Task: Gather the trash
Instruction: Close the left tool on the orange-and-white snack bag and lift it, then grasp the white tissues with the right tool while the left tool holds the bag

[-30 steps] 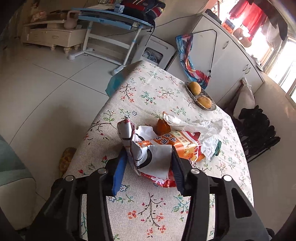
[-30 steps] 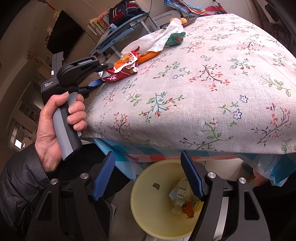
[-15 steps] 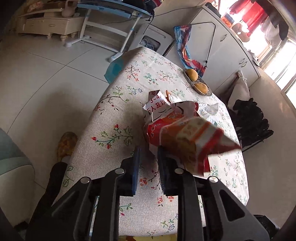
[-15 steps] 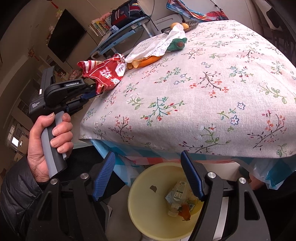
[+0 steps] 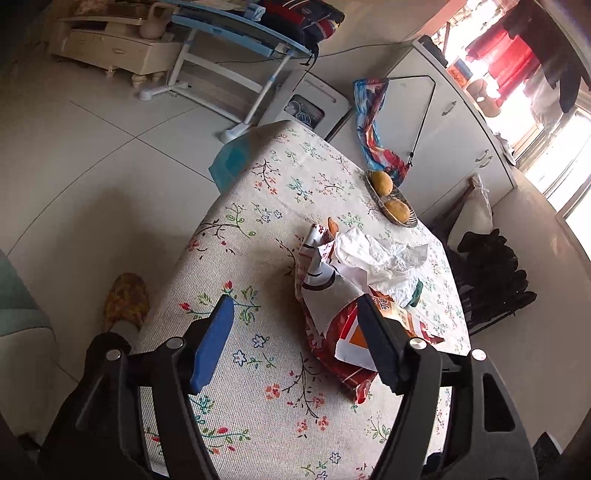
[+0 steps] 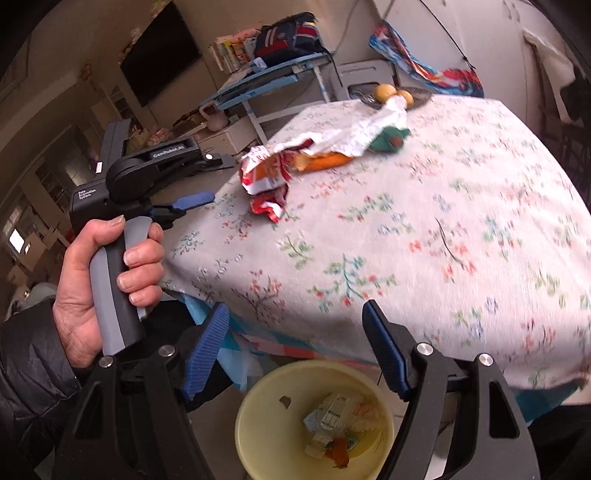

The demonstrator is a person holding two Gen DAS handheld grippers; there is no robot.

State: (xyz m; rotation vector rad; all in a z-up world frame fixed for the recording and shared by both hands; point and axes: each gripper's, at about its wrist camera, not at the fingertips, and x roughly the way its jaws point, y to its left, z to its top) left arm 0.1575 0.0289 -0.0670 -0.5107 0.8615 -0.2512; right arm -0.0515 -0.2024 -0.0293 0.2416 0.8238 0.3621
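A crumpled red, white and orange snack wrapper (image 5: 340,314) lies on the floral tablecloth (image 5: 258,229), also in the right wrist view (image 6: 266,177). Against it lie a white tissue (image 5: 380,254), an orange piece (image 6: 325,160) and a green scrap (image 6: 388,138). My left gripper (image 5: 295,343) is open and empty, its right finger beside the wrapper; it also shows in the right wrist view (image 6: 195,201). My right gripper (image 6: 295,350) is open and empty over a yellow trash bin (image 6: 258,435) holding some trash, below the table edge.
A metal dish with two yellow fruits (image 5: 391,199) sits at the table's far end. A slipper (image 5: 125,299) lies on the tiled floor at left. White cabinets (image 5: 443,122), a blue desk (image 5: 240,33) and a black chair (image 5: 491,273) surround the table.
My left gripper lifted the wrapper shut on it, then opened; the wrapper now lies on the cloth nearer the table edge. My right gripper stayed open over the bin.
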